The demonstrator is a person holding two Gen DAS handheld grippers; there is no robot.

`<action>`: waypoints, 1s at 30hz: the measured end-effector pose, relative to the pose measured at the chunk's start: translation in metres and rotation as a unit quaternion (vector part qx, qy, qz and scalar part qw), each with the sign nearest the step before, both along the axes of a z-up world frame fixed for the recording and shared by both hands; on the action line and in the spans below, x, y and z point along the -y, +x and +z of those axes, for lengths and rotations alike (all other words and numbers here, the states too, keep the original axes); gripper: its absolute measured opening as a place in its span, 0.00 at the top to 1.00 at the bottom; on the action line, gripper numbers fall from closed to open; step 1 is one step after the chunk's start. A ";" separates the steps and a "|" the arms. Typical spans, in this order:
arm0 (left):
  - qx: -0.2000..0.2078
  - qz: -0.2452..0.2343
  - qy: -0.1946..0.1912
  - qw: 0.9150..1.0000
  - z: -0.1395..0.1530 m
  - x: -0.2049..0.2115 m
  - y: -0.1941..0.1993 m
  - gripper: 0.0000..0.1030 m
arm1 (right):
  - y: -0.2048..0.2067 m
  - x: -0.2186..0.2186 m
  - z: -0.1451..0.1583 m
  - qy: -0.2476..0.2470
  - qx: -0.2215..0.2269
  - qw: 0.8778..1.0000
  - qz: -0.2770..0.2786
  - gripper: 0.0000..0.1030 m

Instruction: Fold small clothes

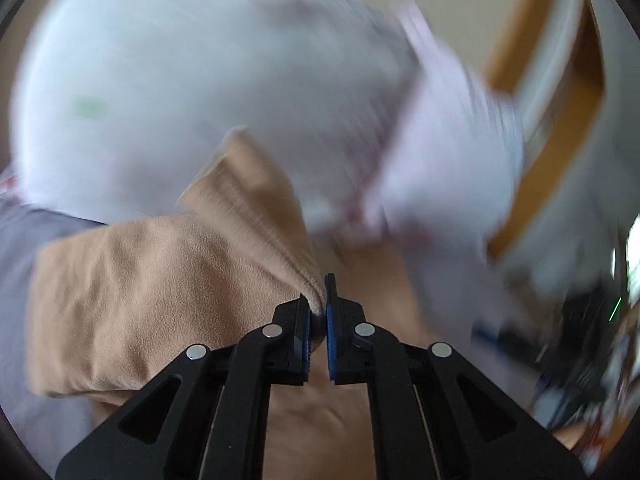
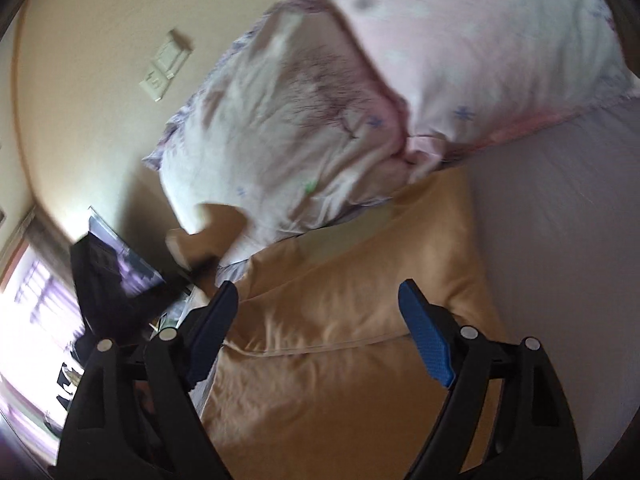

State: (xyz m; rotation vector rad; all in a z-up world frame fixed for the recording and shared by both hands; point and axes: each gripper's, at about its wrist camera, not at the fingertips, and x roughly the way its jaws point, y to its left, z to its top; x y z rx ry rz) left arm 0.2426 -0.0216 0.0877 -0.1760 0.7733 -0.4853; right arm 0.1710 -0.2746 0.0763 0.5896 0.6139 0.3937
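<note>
A tan fleece garment (image 1: 152,288) lies on a lilac bed sheet (image 1: 24,248). My left gripper (image 1: 318,304) is shut on a bunched edge of this garment and holds a folded flap of it up over the rest. In the right wrist view the same tan garment (image 2: 340,312) lies spread on the sheet (image 2: 560,240), with a seam across it. My right gripper (image 2: 316,304) is open wide and empty, hovering just above the garment's middle. The left wrist view is blurred by motion.
Two pale flowered pillows (image 2: 288,128) (image 2: 480,40) lie beyond the garment at the head of the bed. A cream wall with a switch plate (image 2: 164,66) stands behind. A dark object (image 2: 116,280) and a bright window (image 2: 32,288) are off the bed's left side.
</note>
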 end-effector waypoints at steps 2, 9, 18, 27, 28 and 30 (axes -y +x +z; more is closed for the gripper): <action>-0.051 -0.067 0.070 0.994 -0.039 0.057 -0.007 0.95 | 0.004 0.014 -0.008 0.012 -0.025 1.000 -0.011 0.20; -0.037 -0.096 0.129 0.986 -0.057 0.045 -0.076 0.49 | 0.033 0.014 -0.031 0.005 -0.097 0.995 0.023 0.51; -0.041 -0.027 0.166 0.985 -0.056 -0.041 -0.119 0.37 | 0.050 -0.010 -0.066 -0.052 -0.178 0.982 0.036 0.73; -0.066 -0.013 0.159 0.985 -0.072 -0.063 -0.117 0.37 | 0.040 -0.025 -0.011 -0.098 -0.070 0.992 0.039 0.98; -0.066 -0.012 0.159 0.985 -0.072 -0.063 -0.117 0.36 | 0.039 -0.018 0.008 -0.114 -0.034 0.993 0.005 0.98; -0.065 -0.007 0.158 0.985 -0.073 -0.063 -0.118 0.35 | 0.044 -0.006 0.019 -0.148 -0.015 0.988 -0.048 0.98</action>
